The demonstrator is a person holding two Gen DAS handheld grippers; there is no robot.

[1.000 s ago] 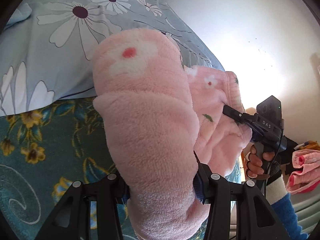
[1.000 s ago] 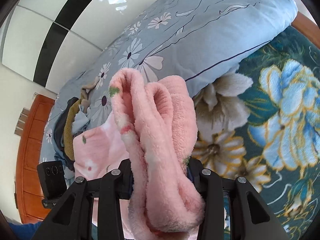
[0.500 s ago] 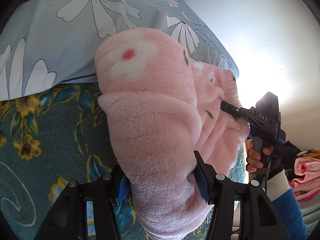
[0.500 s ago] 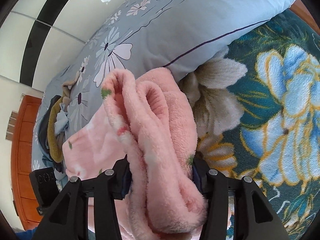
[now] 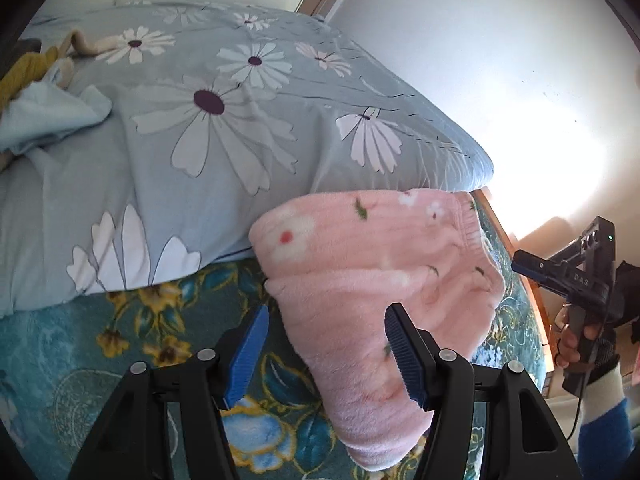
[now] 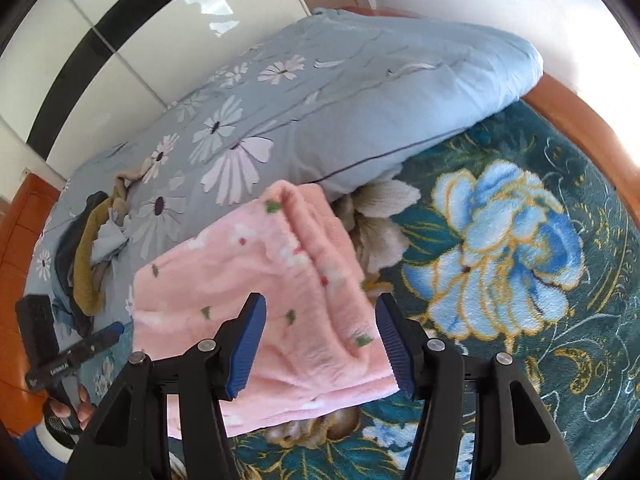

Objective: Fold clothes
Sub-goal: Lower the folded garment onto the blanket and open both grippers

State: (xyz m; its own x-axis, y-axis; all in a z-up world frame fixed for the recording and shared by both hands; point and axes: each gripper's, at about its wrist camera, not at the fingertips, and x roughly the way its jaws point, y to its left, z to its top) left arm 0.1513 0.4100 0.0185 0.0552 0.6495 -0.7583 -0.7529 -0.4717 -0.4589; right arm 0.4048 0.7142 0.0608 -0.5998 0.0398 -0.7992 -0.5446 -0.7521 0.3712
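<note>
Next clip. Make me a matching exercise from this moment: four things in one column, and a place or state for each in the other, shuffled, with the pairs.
1. pink fleece garment
2. daisy-print quilt
3. left gripper
4. mustard garment

a. bunched on the quilt
b. folded on the teal floral blanket
c. open, fingers off the fleece
d. heaped behind the fleece

Pairs: 1-b, 2-d, 3-c, 4-a

A bedroom in a home: a bed [image 6: 500, 240] spread with a teal blanket [image 5: 80, 344] of large blue and gold flowers, a pale blue daisy-print duvet [image 5: 200, 120] heaped beyond it, a wooden bed frame [image 6: 580, 128] at the edge, loose clothes [image 6: 84, 264] piled on the duvet, and glossy wardrobe doors [image 6: 140, 32] behind.
</note>
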